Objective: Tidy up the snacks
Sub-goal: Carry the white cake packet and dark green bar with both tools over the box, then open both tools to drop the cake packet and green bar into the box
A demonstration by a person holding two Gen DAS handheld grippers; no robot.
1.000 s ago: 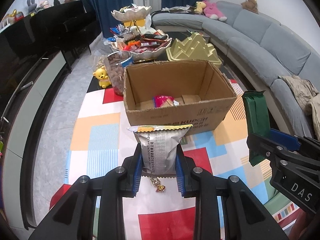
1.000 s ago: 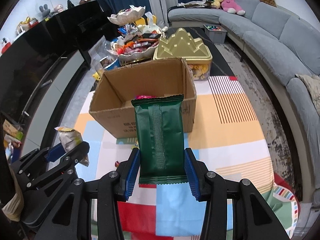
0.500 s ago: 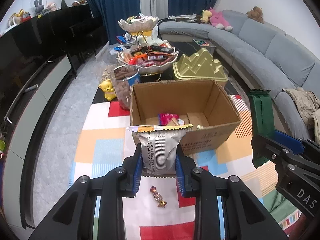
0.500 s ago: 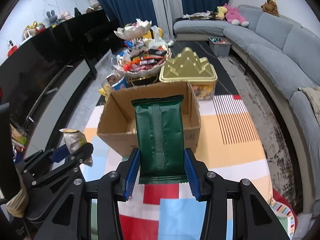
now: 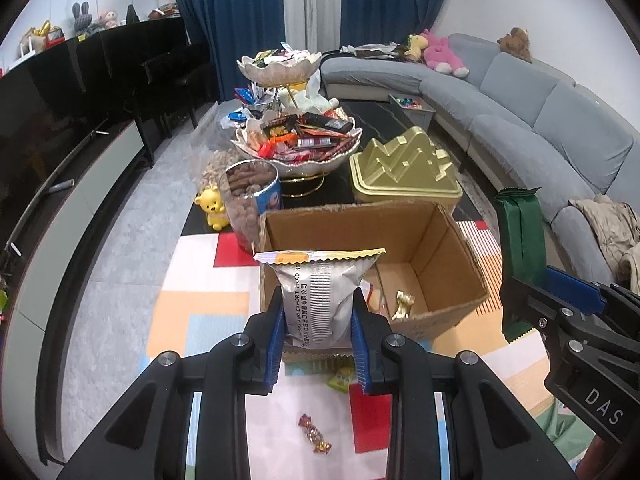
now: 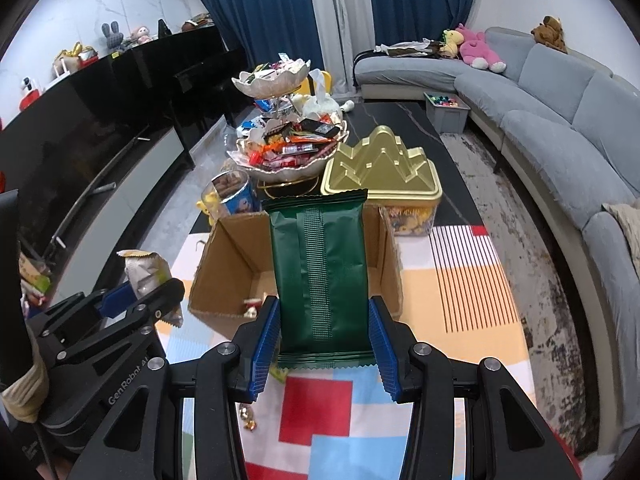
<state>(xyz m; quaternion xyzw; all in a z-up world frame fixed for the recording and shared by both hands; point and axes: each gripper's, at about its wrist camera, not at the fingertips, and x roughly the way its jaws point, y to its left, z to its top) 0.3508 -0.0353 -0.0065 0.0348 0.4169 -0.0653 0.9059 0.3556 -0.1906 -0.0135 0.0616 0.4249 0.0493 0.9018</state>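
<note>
Above the near edge of the open brown cardboard box (image 5: 372, 264) on the colourful patchwork mat (image 6: 460, 280), the left gripper (image 5: 319, 332) is clamped on a silver foil snack bag (image 5: 318, 296), and the right gripper (image 6: 324, 336) is clamped on a dark green wrapped packet (image 6: 320, 276). Released too early, either snack would probably catch the box's near wall and drop beside the loose candies (image 5: 316, 438) outside.

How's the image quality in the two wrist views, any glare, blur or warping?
Left wrist view: sharp, evenly lit, the silver snack packet catching mild sheen; the sofa curves from fisheye warping. Right wrist view: equally sharp, the green packet crisp, dark corners around the frame.
</note>
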